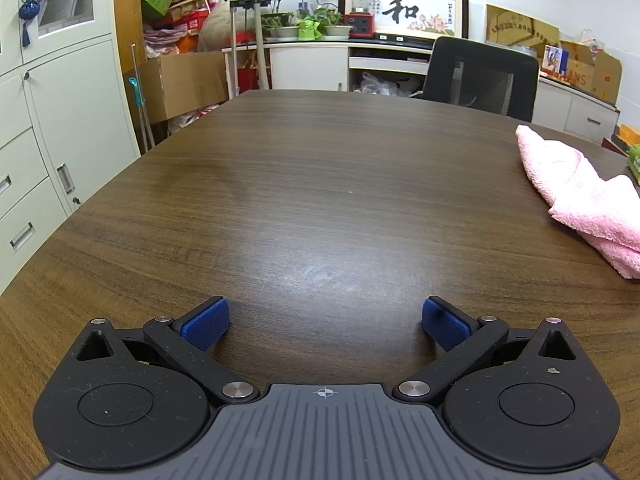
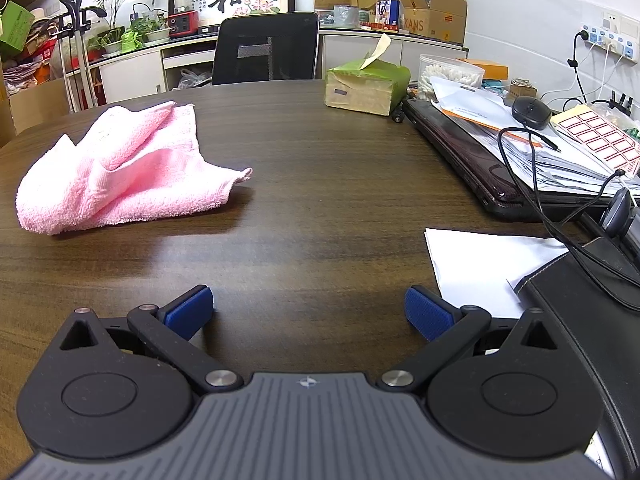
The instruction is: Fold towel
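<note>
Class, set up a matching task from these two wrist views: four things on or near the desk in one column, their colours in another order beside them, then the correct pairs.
Things:
1. towel
2. tissue box
3. office chair
4. blender base

Colours:
A. black
B. red
C. pink
D. green

Pairs: 1-C, 2-D, 3-A, 4-B
</note>
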